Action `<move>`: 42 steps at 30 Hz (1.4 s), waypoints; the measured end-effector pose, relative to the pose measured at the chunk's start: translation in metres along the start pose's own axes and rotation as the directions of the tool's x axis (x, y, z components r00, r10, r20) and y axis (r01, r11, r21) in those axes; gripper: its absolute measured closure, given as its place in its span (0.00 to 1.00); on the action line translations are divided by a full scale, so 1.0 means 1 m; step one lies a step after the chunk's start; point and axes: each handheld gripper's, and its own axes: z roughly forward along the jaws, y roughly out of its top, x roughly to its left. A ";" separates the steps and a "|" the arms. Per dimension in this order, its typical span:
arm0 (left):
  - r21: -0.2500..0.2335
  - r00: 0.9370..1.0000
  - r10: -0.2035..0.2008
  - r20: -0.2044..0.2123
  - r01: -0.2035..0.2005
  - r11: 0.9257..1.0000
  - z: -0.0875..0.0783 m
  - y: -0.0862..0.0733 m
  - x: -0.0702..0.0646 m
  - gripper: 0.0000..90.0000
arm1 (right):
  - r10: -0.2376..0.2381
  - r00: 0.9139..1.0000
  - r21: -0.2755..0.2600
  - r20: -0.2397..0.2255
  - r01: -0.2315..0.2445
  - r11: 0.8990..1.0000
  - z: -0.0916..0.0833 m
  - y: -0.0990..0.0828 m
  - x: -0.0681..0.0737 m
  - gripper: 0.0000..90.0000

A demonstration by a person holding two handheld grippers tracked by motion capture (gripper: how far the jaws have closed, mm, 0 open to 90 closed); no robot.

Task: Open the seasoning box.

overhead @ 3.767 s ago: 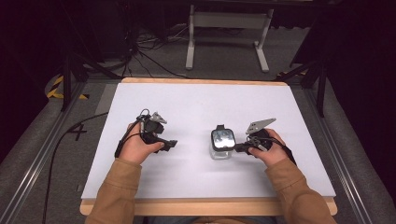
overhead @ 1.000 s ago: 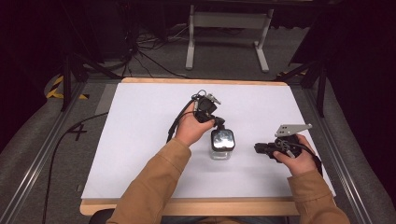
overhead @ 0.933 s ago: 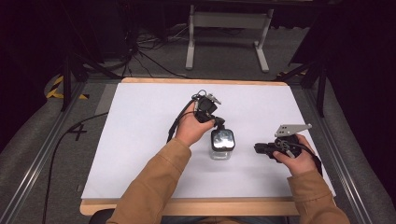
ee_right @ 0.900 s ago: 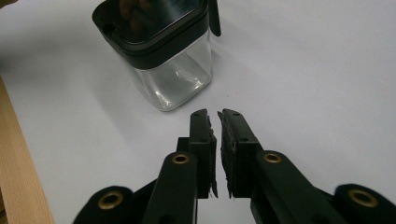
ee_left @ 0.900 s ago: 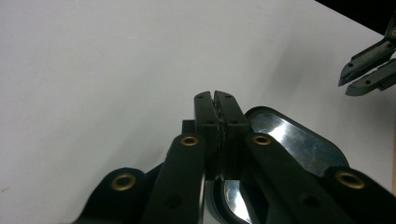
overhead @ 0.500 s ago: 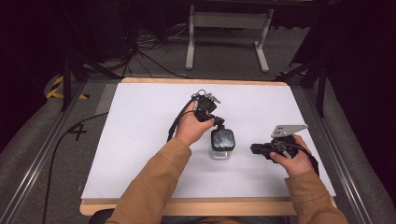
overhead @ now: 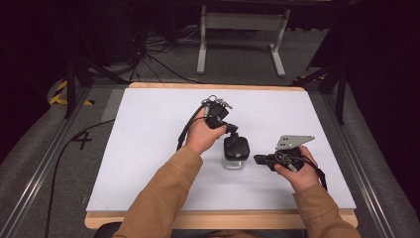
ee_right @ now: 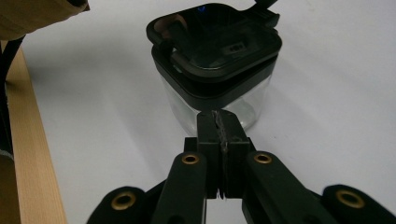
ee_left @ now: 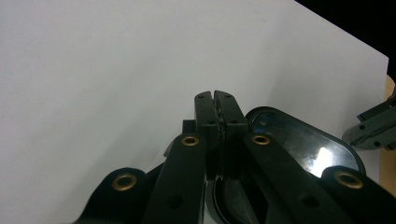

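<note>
High view: I log one clear jar (overhead: 234,159) with black lid (overhead: 236,147) near table (overhead: 148,148) centre. Left claw (overhead: 232,130) at its 11 o'clock, jaws pressed together over the lid, empty. Right claw (overhead: 258,159) at its 3 o'clock, jaws together, empty, just beside the jar.

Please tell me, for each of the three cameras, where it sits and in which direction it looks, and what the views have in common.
High view: above the person's side, looking forward and down on the white table; forearms, left gripper and right gripper show.
Left gripper view: on the left gripper, looking along its shut jaws over the container's black lid.
Right gripper view: on the right gripper, looking along its shut jaws at the clear container; a brown sleeve shows.
Shared: all three show the container and the table.
</note>
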 end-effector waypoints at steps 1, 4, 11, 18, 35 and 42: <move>-0.002 1.000 -0.005 0.001 0.005 1.000 0.000 0.000 0.000 1.00 | -0.004 1.000 -0.005 -0.001 0.004 1.000 0.001 0.000 0.001 1.00; -0.002 1.000 -0.004 0.004 0.004 1.000 0.000 -0.001 0.001 1.00 | -0.004 1.000 -0.021 -0.003 0.004 1.000 0.005 0.001 0.004 1.00; -0.012 1.000 -0.012 0.006 0.012 1.000 0.001 -0.001 0.001 1.00 | -0.012 1.000 -0.068 0.004 0.013 0.998 0.012 0.005 0.009 1.00; -0.033 0.998 0.006 -0.056 -0.008 0.999 -0.003 -0.005 -0.003 0.93 | -0.009 1.000 -0.104 0.013 0.010 0.994 0.015 0.008 0.010 1.00; -0.130 0.997 0.006 -0.077 -0.016 0.991 -0.075 -0.049 -0.032 0.93 | -0.039 0.999 -0.158 0.007 0.040 0.987 0.014 0.024 0.004 1.00; -0.096 0.995 0.012 -0.098 -0.022 0.995 -0.087 -0.070 -0.039 0.92 | -0.048 0.999 -0.177 0.001 0.047 0.983 0.016 0.031 0.002 1.00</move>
